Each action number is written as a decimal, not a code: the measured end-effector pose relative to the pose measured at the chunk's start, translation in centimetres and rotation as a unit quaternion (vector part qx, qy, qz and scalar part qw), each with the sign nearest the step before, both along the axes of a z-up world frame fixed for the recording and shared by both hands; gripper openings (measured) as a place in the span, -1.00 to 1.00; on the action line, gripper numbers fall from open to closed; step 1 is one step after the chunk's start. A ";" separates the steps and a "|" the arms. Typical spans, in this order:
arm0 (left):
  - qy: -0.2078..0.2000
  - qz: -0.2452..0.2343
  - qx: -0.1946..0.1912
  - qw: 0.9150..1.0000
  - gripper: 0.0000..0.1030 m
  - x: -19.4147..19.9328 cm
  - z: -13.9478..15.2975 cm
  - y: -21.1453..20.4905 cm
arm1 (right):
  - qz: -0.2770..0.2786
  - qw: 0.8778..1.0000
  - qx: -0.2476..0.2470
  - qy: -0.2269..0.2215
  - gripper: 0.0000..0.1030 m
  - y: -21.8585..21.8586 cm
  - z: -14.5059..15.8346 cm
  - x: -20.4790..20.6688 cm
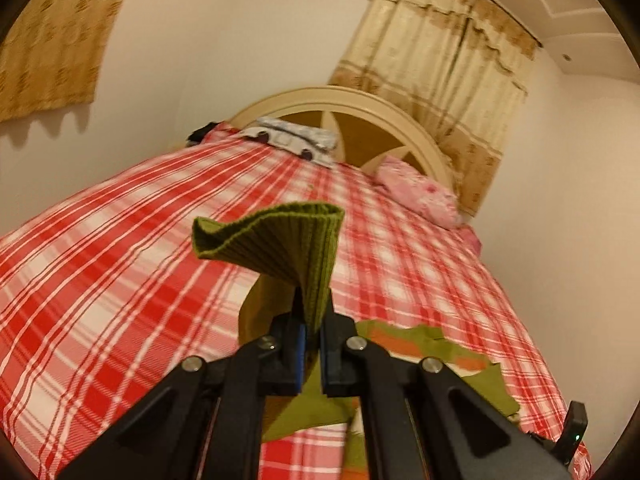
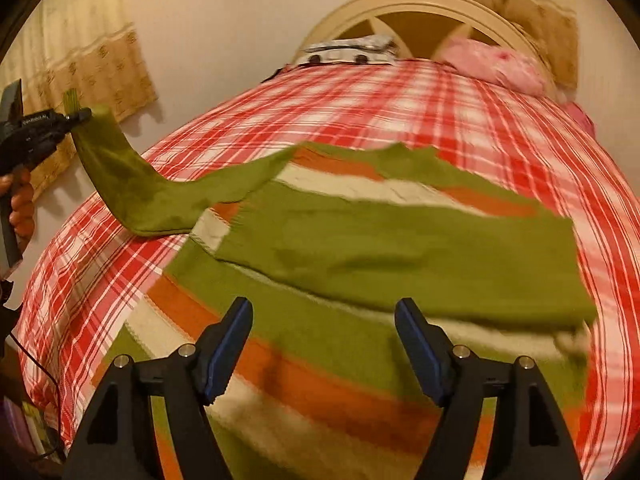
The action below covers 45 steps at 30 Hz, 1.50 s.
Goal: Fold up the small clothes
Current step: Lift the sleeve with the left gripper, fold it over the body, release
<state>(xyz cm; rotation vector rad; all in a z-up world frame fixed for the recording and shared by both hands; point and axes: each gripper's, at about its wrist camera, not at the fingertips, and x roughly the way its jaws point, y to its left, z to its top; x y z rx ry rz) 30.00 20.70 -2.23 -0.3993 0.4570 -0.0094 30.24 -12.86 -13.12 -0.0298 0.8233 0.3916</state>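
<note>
A small green sweater with orange and cream stripes point(image 2: 360, 248) lies on the red plaid bed point(image 2: 360, 108). Its right sleeve lies folded across the body. My left gripper point(image 1: 313, 316) is shut on the ribbed cuff point(image 1: 280, 240) of the left sleeve and holds it up above the bed. In the right wrist view the left gripper point(image 2: 80, 114) is at the far left with the sleeve point(image 2: 132, 188) hanging down from it to the sweater. My right gripper point(image 2: 324, 320) is open and empty, just above the sweater's lower body.
A pink pillow point(image 1: 420, 192) and a white printed cloth point(image 1: 292, 140) lie at the head of the bed by the cream headboard point(image 1: 340, 98). Curtains point(image 1: 440, 64) hang behind. Bare plaid bedding lies to the left of the sweater.
</note>
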 end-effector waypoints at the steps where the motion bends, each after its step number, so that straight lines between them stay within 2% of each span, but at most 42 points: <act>1: -0.007 -0.006 0.000 1.000 -0.91 0.1 0.5 -0.5 | -0.002 1.000 0.006 0.000 0.44 -0.5 0.1 -0.5; 13: -0.048 -0.082 0.029 0.995 -0.91 3.4 5.3 -8.3 | -0.019 0.999 0.038 -0.013 0.44 -4.0 1.0 -4.2; 22: -0.067 -0.164 0.039 0.983 -0.91 4.9 6.8 -17.0 | -0.028 0.998 0.054 -0.025 0.44 -5.5 1.1 -5.6; 27: -0.054 -0.203 0.031 0.977 -0.91 6.1 5.1 -22.1 | -0.038 0.997 0.057 -0.023 0.45 -6.7 0.8 -6.3; 33: -0.016 -0.244 0.032 0.969 -0.91 7.2 0.7 -28.4 | -0.051 0.997 0.064 -0.016 0.44 -8.2 0.1 -7.4; 35: -0.003 -0.254 0.043 0.966 -0.91 7.2 -0.5 -30.2 | -0.054 0.996 0.067 -0.016 0.45 -8.7 -0.1 -7.6; 39: 0.025 -0.272 0.091 0.958 -0.90 7.2 -3.4 -34.2 | -0.062 0.996 0.068 -0.011 0.45 -9.3 -1.0 -7.9; 42: 0.048 -0.294 0.100 0.949 -0.79 7.0 -4.4 -35.3 | -0.066 0.995 0.070 -0.003 0.45 -9.6 -1.7 -8.0; 43: 0.051 -0.304 0.100 0.946 -0.66 6.8 -4.5 -35.3 | -0.066 0.995 0.069 0.002 0.44 -9.6 -2.0 -8.0; 45: 0.046 -0.304 0.109 0.945 -0.14 5.7 -4.2 -34.9 | -0.069 0.995 0.068 0.008 0.45 -9.8 -2.5 -8.1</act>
